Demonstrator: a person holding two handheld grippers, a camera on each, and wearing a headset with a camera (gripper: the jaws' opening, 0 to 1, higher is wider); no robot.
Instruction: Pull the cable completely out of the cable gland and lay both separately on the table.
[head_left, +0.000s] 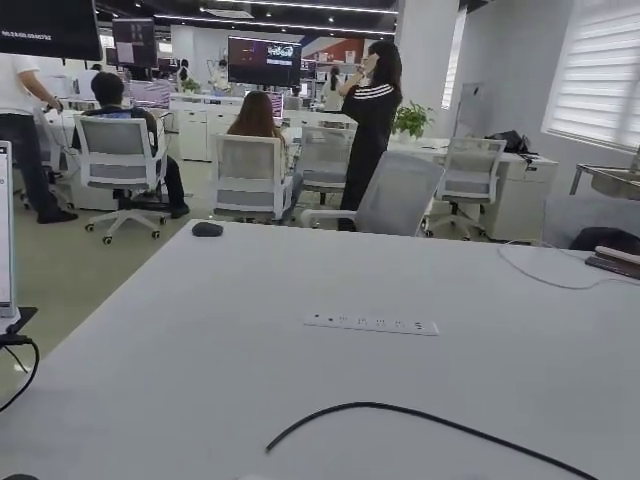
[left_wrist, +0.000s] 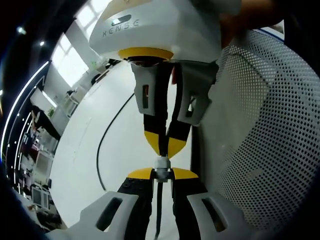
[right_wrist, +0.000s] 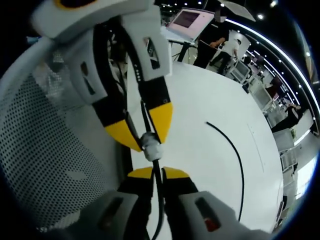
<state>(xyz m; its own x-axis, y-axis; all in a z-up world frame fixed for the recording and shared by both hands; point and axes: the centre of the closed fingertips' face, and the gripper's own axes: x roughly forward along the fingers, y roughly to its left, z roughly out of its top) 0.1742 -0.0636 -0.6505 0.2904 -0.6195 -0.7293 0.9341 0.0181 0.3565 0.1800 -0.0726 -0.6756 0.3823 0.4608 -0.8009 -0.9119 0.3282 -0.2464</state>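
A small white cable gland (left_wrist: 162, 165) sits between the yellow tips of my left gripper (left_wrist: 163, 173), which is shut on it. The black cable (left_wrist: 158, 210) runs back between the left jaws. My right gripper (left_wrist: 165, 146) comes in from above, tip to tip with the left one. In the right gripper view the cable gland (right_wrist: 150, 146) is pinched in the left gripper (right_wrist: 148, 141), and my right gripper (right_wrist: 157, 173) is shut on the black cable (right_wrist: 158, 200) just below it. More of the cable (head_left: 400, 412) lies in a curve on the white table (head_left: 300, 380).
A white power strip (head_left: 371, 324) is set into the table's middle and a black mouse (head_left: 207, 229) rests at its far edge. A grey mesh chair back (left_wrist: 260, 125) is close beside the grippers. Beyond the table are office chairs and several people.
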